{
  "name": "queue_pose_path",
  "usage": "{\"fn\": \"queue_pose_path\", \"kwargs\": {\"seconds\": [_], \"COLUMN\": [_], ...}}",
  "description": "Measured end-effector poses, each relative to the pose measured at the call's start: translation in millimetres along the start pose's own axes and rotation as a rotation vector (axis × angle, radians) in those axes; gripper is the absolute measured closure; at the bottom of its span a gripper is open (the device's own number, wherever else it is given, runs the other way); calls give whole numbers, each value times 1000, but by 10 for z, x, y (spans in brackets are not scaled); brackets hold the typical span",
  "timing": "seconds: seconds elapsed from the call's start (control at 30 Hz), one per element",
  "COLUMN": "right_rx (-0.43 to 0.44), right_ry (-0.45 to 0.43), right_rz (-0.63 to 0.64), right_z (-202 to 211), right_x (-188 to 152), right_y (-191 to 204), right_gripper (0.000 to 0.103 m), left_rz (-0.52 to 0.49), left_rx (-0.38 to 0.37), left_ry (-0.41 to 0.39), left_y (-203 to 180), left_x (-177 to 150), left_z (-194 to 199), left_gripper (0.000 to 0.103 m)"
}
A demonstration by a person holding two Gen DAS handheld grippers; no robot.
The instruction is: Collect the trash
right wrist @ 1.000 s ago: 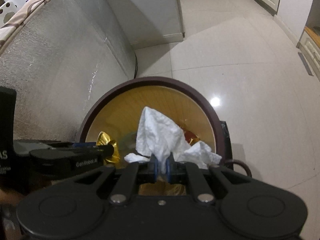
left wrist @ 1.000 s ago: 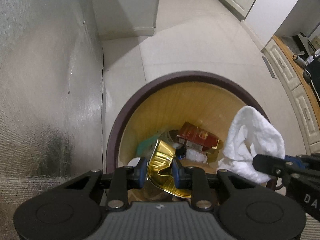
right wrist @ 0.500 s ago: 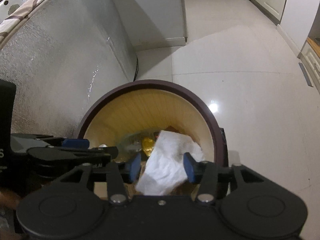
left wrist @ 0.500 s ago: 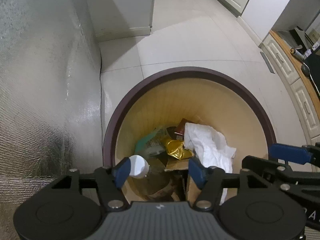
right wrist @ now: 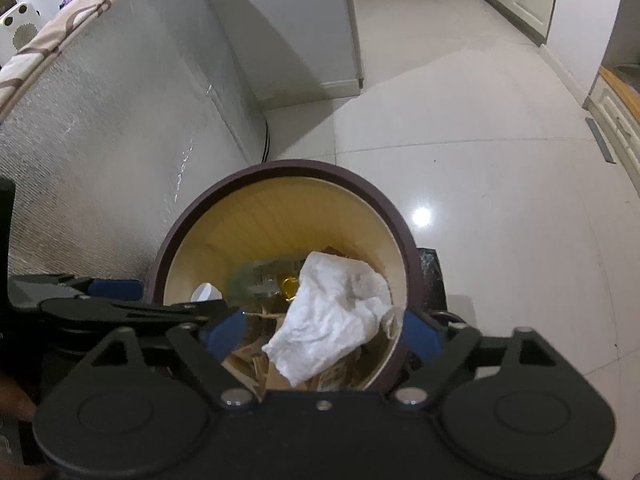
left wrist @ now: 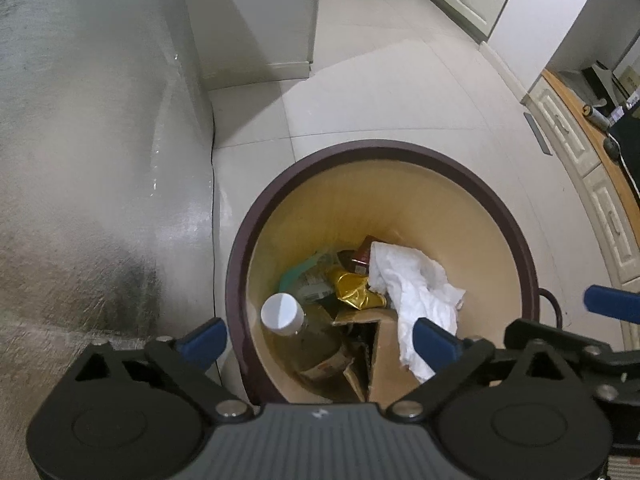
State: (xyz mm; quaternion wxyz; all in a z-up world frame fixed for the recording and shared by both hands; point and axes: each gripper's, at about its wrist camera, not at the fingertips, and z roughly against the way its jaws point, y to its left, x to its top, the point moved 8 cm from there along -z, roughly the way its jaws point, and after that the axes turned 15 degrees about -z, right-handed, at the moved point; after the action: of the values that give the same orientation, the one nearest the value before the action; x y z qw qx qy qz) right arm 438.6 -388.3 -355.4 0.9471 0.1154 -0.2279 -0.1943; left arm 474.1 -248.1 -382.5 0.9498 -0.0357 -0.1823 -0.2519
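Note:
A round bin with a dark brown rim (left wrist: pixel 400 152) (right wrist: pixel 280 166) and yellow inside stands on the floor below both grippers. Inside lie a crumpled white tissue (left wrist: pixel 412 280) (right wrist: pixel 332 312), a gold foil wrapper (left wrist: pixel 354 290), a red packet (left wrist: pixel 362 254), a bottle with a white cap (left wrist: pixel 282 314), and cardboard (left wrist: pixel 372 344). My left gripper (left wrist: pixel 320 340) is open and empty above the bin's near edge. My right gripper (right wrist: pixel 322 330) is open and empty above the bin, to the right of the left one.
A silvery padded surface (left wrist: pixel 92 160) rises close on the left of the bin. A white cabinet (left wrist: pixel 256 12) stands behind it. White tiled floor (right wrist: pixel 480 120) spreads to the right. Cream drawers under a wooden counter (left wrist: pixel 592 168) run along the far right.
Both grippers opened. The gold wrapper dropped from the left gripper and the white tissue from the right gripper into the bin. Both grippers have risen a little.

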Motion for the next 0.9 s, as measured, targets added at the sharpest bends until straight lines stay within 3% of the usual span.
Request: {"fn": "queue_pose_path", "kwargs": {"seconds": [0.17, 0.57, 0.9], "right_rx": [21, 72, 111], "right_ry": [-43, -210, -361], "right_rz": [-3, 23, 16], "right_z": [222, 1071, 1838], "right_x": [-18, -120, -436], "right_y": [-9, 76, 69], "right_gripper": [2, 0, 0], "left_rz": [24, 51, 85], "left_rx": [7, 59, 101], "left_ry": [-24, -179, -322], "left_y": [-6, 2, -18], "left_x": [-51, -224, -659], "left_z": [256, 1215, 1957], "left_gripper": [0, 0, 0]}}
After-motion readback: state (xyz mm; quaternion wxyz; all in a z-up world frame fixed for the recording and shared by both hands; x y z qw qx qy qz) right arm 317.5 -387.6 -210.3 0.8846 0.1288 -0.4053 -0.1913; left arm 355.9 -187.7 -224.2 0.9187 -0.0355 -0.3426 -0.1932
